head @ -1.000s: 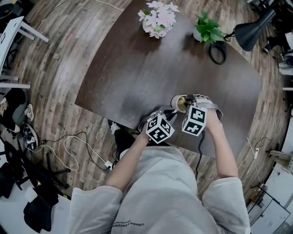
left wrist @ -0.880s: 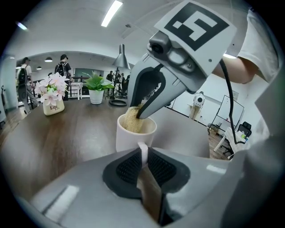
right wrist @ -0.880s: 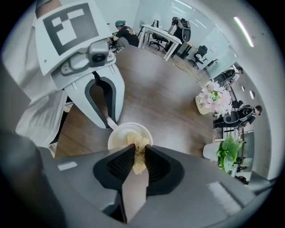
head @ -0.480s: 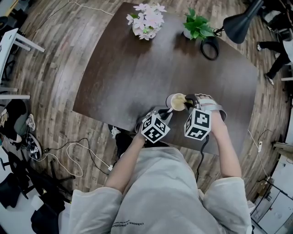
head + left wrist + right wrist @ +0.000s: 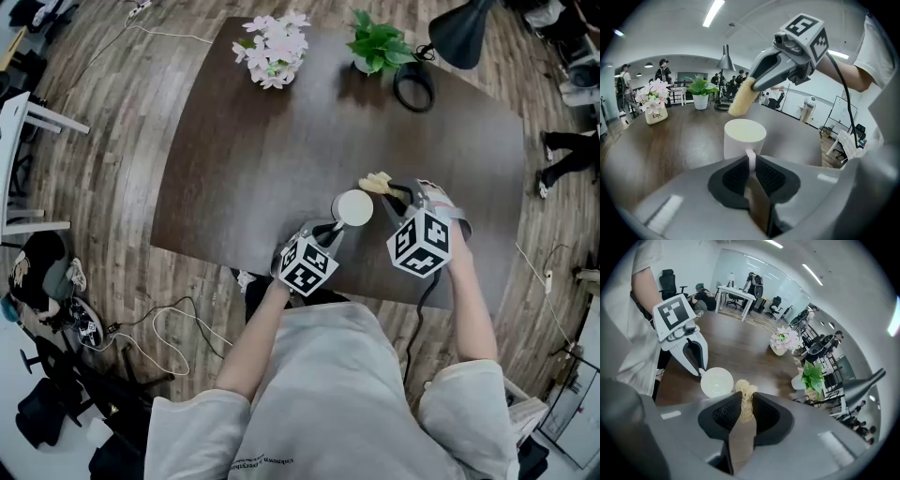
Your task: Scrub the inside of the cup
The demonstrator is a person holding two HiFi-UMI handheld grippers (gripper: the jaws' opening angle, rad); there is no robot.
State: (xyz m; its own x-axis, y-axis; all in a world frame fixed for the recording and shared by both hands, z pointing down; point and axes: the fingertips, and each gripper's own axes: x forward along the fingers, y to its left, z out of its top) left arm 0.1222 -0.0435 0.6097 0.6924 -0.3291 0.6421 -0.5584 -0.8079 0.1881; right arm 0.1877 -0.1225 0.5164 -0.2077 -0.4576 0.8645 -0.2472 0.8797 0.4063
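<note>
Two grippers work over a dark wooden table (image 5: 244,159).

Head view: left gripper (image 5: 336,228) is clamped on the handle of a white cup (image 5: 353,208). The cup is upright, mouth up, near the table's near edge. Right gripper (image 5: 397,190) pinches a pale loofah scrubber (image 5: 377,182). The scrubber sits just beyond the cup on its right, outside it. At the far edge are a pot of pink flowers (image 5: 272,38), a green plant (image 5: 378,43), a black cable loop (image 5: 413,86) and a black lamp shade (image 5: 457,33).

Left gripper view: jaws are closed tight on the cup handle (image 5: 750,159). The cup (image 5: 744,137) is right ahead, upright, and its inside is not visible from here. Cannot tell if its base touches the table. The right gripper (image 5: 757,85) comes in from the upper right with the scrubber (image 5: 742,97) tilted down toward the cup, its tip above the far rim and clear of it. Flowers (image 5: 655,104) and plant (image 5: 701,91) stand at far left.

Right gripper view: jaws are clenched on the scrubber (image 5: 746,401), whose frayed end sticks out past them. The cup (image 5: 717,382) is just left of it with its pale inside showing. The left gripper (image 5: 699,370) grips it at the handle. Flowers (image 5: 785,341) and plant (image 5: 813,376) stand to the right.
</note>
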